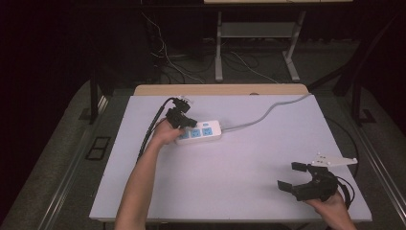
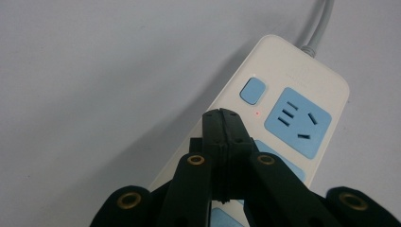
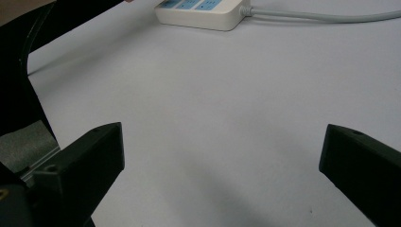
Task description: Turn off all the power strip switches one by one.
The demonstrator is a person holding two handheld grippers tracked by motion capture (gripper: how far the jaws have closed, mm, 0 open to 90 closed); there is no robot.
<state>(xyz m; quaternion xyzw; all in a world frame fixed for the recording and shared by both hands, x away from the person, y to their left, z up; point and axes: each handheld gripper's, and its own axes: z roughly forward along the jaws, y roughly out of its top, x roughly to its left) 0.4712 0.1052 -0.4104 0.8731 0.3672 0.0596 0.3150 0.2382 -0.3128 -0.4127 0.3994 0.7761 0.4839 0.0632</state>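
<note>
Here's the white power strip (image 1: 200,131), lying flat on the desk (image 1: 249,163) a little left of centre, towards the far side. Three blue socket panels sit in a row along its top, and in the left gripper view you can pick out the nearest blue socket (image 2: 297,121) with its slots, a small blue switch button (image 2: 252,90) beside it, and a tiny red indicator light (image 2: 257,113) glowing between the two. The strip's grey cable (image 1: 268,112) leaves its right end and snakes off across the desk towards the far right edge.

Right over the strip's left end is the left gripper (image 1: 181,116), clenched, its two black jaws pressed flat together with nothing between them. In its own view the joined tips (image 2: 222,124) hang above the white casing, just short of that switch button; whether they actually touch the plastic I can't tell. The left hand (image 1: 165,132) rests just beside the strip's left end.

Well apart, down at the near right corner of the desk, the right gripper (image 1: 292,176) is released, jaws spread wide and holding nothing. From its view the two black jaws frame bare white desk, with the power strip (image 3: 201,12) far off at the top edge.
</note>
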